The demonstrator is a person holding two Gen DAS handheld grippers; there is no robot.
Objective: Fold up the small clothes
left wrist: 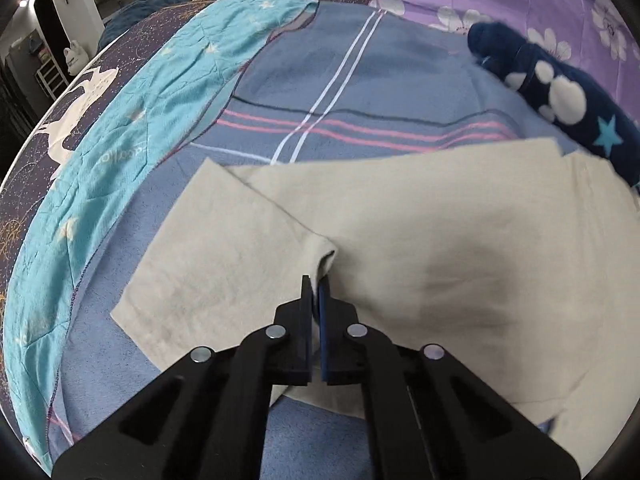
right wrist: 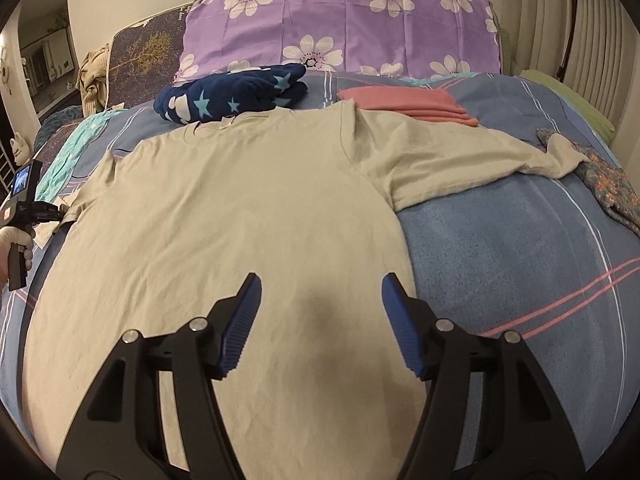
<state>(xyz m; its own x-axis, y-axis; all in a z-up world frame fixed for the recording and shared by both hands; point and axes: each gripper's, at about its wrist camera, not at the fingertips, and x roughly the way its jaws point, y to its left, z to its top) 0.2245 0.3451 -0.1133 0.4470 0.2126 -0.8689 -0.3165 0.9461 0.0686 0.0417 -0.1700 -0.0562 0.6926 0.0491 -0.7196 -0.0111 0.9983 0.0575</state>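
Beige t-shirt [right wrist: 240, 208] is lying flat across the blue striped bedspread [right wrist: 500, 248], neck toward the purple flowered pillow [right wrist: 340, 24]. Left gripper [left wrist: 316, 284] is pinching the shirt where the sleeve meets the body, jaws pressed together on a raised ridge of cloth. Right gripper [right wrist: 320, 292] is hovering over the lower middle of the shirt, jaws spread wide with nothing between them, blue pads [right wrist: 240, 320] clear of the fabric.

Only the left wrist view is showing the pinch itself, plus the teal star-print cloth [left wrist: 120, 128] along the bed edge. Only the right wrist view is giving the whole shirt: both sleeves out, the far sleeve end crumpled beside a floral garment [right wrist: 612, 184]; also a folded pink garment [right wrist: 408, 104] past the collar, and the gloved hand [right wrist: 16, 244] gripping the left gripper's handle at the frame's left edge. The navy star-print bundle [right wrist: 232, 92] is showing in both views, lying beyond the shirt's collar.
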